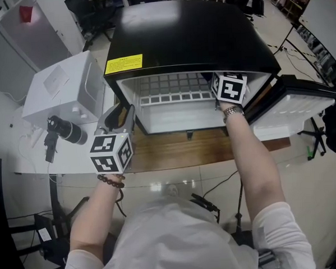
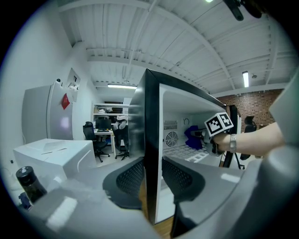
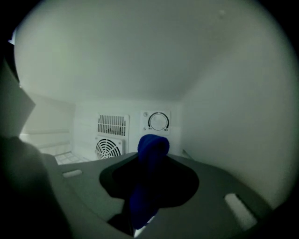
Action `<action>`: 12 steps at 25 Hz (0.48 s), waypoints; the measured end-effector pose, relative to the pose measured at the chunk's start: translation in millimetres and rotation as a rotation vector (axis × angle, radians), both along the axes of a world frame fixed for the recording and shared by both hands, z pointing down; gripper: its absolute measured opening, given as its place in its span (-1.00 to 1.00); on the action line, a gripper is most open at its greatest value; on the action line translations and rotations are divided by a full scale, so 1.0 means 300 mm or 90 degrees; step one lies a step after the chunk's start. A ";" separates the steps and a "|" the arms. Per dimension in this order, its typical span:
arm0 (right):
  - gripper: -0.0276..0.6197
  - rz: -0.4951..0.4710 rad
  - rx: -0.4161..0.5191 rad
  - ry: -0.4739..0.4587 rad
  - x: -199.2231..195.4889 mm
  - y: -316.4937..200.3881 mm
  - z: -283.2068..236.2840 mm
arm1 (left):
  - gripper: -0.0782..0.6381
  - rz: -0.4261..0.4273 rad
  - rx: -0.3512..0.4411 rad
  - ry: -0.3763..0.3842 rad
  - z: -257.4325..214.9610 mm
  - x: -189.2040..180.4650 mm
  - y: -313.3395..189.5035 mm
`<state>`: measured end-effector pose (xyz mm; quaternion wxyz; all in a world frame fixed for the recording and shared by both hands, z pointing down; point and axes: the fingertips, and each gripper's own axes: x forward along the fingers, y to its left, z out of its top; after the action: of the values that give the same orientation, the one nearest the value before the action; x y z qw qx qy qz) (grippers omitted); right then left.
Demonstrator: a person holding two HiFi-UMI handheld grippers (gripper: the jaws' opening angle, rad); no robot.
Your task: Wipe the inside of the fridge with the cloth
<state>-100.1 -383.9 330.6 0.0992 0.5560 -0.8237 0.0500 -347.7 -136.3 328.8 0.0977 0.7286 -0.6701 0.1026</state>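
A black mini fridge [image 1: 179, 35] stands open on a wooden table, white inside. My left gripper [image 1: 122, 118] is at the fridge's left front corner. In the left gripper view its jaws [image 2: 152, 179] are closed on the black front edge of the left side wall [image 2: 152, 140]. My right gripper [image 1: 228, 89] reaches into the upper right of the fridge, its tips hidden under the top. It is shut on a blue cloth [image 3: 149, 158], which sticks up between the jaws [image 3: 148, 186] close to the right inner wall. The left gripper view shows the same cloth [image 2: 192, 137] too.
The fridge door [image 1: 301, 110] hangs open to the right. A wire shelf [image 1: 171, 97] crosses the inside. On the back wall are a fan grille [image 3: 110, 147] and a dial [image 3: 159, 121]. A white box [image 1: 64, 89] and a black camera [image 1: 64, 130] stand at the left.
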 end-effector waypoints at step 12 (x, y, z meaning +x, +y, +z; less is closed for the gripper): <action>-0.60 -0.216 0.051 -0.050 -0.388 0.293 -0.125 | -0.46 -0.004 0.006 0.011 -0.001 0.004 -0.003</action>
<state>-216.4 -296.1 293.0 0.0518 0.4102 -0.9103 0.0215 -346.5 -137.2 328.5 0.1006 0.7276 -0.6722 0.0929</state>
